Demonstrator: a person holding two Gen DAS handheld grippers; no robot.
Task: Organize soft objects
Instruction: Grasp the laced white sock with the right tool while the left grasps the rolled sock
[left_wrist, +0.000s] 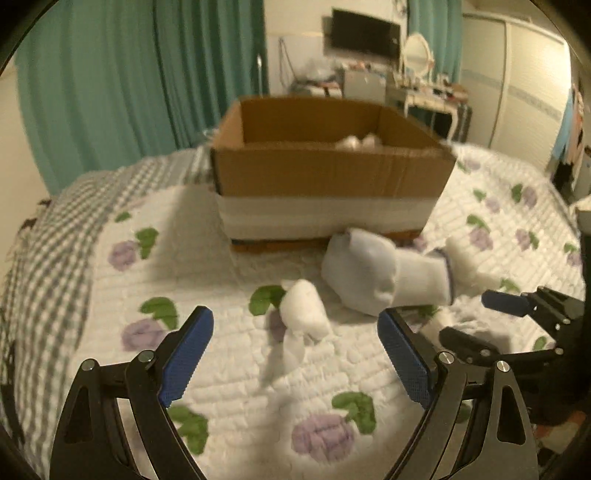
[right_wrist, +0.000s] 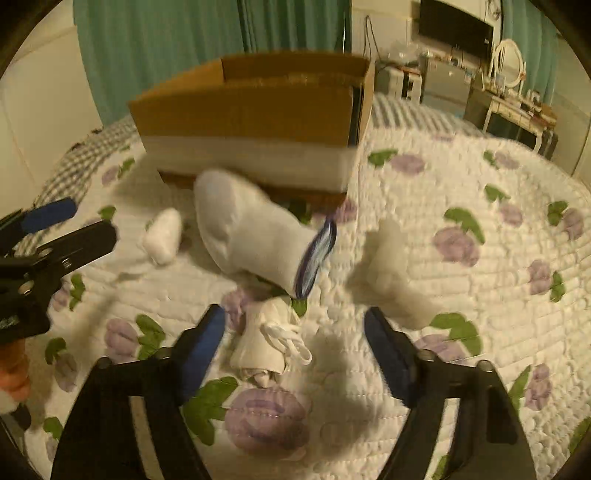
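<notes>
The left tongs were held wide apart and empty above the bed, with a small white rolled bundle lying between and just beyond their tips. This spread was judged to suit a grasp on that roll. The right tongs were likewise spread wide and gripped nothing; a knotted white cloth piece lay on the quilt between their fingers, presumably lined up as the next pick.

A larger white sock with a blue-striped cuff was seen just in front of the cardboard box, near it, though contact could not be told. A further pale soft item lay to its right, too blurred to identify. The box stood open on the bed, and something white was already visible inside it, so the box was taken to be the collecting place. Most soft pieces were judged not yet gathered.
</notes>
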